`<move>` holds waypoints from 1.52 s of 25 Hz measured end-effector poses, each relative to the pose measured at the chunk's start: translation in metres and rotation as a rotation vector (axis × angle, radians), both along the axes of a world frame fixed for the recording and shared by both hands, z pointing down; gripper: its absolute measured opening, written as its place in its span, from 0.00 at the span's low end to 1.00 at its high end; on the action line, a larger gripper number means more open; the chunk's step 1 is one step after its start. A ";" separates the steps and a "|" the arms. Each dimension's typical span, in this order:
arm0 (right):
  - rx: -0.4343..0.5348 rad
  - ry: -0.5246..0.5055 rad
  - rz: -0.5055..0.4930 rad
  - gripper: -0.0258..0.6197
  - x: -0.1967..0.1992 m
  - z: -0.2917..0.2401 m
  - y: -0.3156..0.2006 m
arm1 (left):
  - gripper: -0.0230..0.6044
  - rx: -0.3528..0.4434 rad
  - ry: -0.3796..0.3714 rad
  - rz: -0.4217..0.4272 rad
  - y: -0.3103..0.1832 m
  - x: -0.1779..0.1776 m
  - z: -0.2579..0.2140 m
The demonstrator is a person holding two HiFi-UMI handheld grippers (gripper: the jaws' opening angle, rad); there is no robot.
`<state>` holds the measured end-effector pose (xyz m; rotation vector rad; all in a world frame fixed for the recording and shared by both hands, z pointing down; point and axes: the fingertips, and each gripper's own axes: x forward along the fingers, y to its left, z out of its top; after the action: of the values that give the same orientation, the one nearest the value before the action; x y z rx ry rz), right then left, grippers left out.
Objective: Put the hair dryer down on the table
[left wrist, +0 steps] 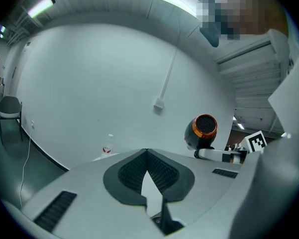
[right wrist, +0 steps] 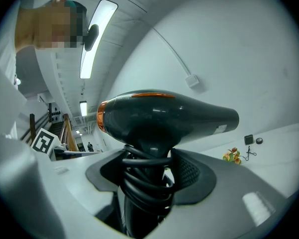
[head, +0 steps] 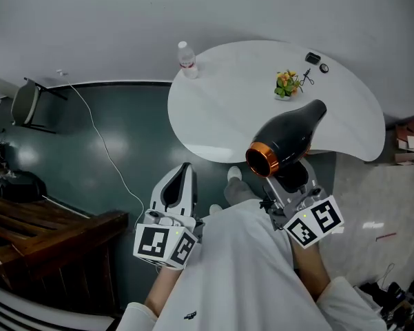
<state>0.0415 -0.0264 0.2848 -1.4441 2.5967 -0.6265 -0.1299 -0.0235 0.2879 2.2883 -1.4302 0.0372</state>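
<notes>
The right hand-held gripper (head: 294,176) (right wrist: 149,158) was clamped on the handle of the dryer (head: 288,138) (right wrist: 164,117), its 2 jaws pressed against the black cord wound round that handle. The dryer was held up in the air, not resting on the counter (head: 227,109). In the head view it overlapped the counter's near edge, with the orange-ringed end toward the person and the narrow end toward the counter's middle.

The left hand-held gripper (head: 185,178) (left wrist: 147,152) had its jaws together at the tips with nothing between them. It hung over the dark floor (head: 124,136), left of the dryer and well apart from it (its own view showed the dryer (left wrist: 201,132) off to the right, orange ring facing the camera).

On the counter stood a bottle (head: 187,59) near the far left rim and a small bunch of flowers (head: 285,83) just beyond the dryer's narrow end. 2 small black things (head: 313,58) lay near the far rim. A white cable (head: 103,143) ran across the floor, and a chair (head: 27,105) stood at the far left
</notes>
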 end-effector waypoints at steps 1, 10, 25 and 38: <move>0.000 -0.004 -0.002 0.47 0.003 0.000 -0.007 | 0.05 0.003 -0.005 -0.001 -0.006 0.003 -0.002; 0.017 -0.018 -0.055 0.47 0.024 0.006 -0.061 | 0.05 0.025 -0.039 -0.042 -0.053 0.028 -0.004; -0.018 -0.025 -0.108 0.47 0.038 0.024 -0.113 | 0.05 -0.026 -0.054 -0.064 -0.098 0.052 0.011; -0.066 0.027 -0.109 0.47 0.036 0.057 -0.133 | 0.05 -0.133 -0.016 -0.038 -0.111 0.061 0.049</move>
<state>0.0775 -0.1592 0.3414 -1.3456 2.7151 -0.7161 -0.0693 -0.1342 0.3369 2.1579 -1.4342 0.1348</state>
